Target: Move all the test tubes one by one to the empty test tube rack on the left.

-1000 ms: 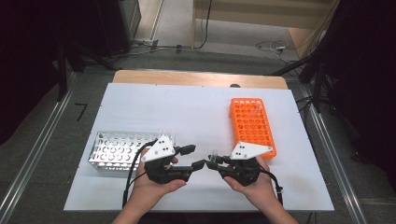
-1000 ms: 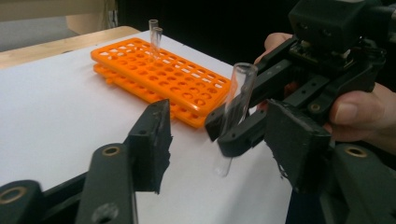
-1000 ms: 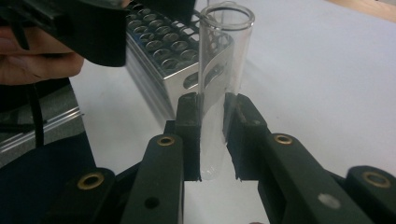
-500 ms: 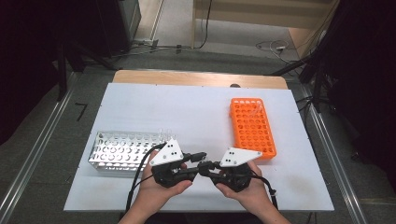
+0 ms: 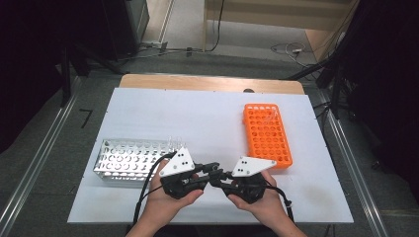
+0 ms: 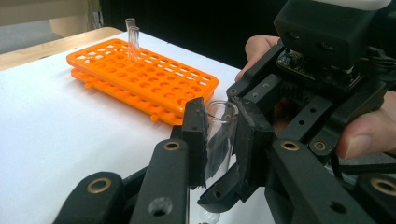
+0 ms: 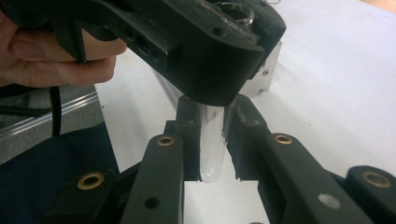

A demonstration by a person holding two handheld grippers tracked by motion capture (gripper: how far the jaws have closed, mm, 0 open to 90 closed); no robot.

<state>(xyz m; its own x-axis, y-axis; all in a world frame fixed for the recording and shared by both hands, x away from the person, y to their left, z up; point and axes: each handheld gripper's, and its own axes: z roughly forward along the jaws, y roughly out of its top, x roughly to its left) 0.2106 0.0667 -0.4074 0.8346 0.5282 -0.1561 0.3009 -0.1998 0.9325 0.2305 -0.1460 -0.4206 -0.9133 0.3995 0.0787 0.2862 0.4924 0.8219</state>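
Left gripper view: unlabelled test tube [image 6: 219, 140]

White table [image 5: 197, 118]: orange rack [image 5: 267, 134] right, metal rack [image 5: 131, 160] front left, well apart.

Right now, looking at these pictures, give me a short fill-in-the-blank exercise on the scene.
1. Both grippers are shut on one clear glass ____.
2. The left gripper grips the tube near its open ____.
3. Two tubes stand upright in the ____ rack.
4. The metal rack lies on the table's ____ side in the high view.

Missing words: test tube; mouth; orange; left
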